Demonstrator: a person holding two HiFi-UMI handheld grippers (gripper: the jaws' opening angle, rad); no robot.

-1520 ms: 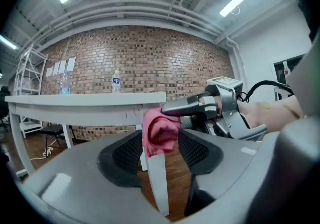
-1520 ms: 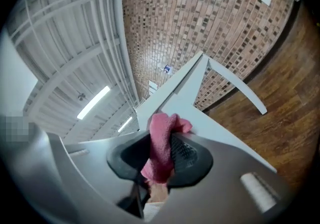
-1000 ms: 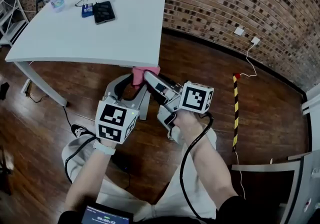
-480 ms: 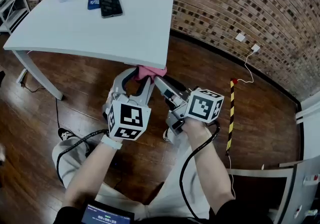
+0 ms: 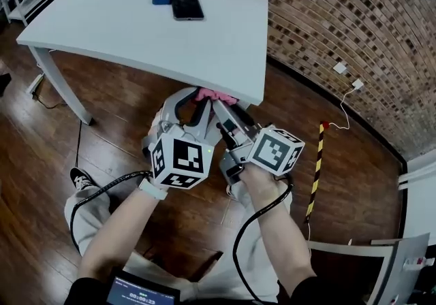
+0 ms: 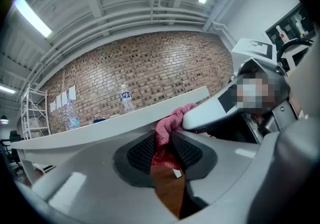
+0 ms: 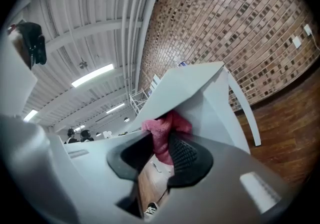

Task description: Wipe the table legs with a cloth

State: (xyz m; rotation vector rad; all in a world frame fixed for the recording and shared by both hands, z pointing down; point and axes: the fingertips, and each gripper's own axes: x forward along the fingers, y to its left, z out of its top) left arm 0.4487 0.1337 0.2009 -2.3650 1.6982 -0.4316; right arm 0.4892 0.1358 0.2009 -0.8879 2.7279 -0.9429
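Pink cloth (image 5: 216, 96) sits tucked just under the white table's (image 5: 136, 31) near edge, close to its right corner and up against the top of the table leg (image 7: 220, 113). Left gripper (image 5: 194, 103) jaws have just been closing, and its ribbed pads now pinch the cloth's lower fold between them. Right gripper (image 5: 225, 109) is clamped on the same cloth from just beside the left one, both reaching in level below the tabletop. A smartphone (image 5: 187, 5) lies on the table's far side.
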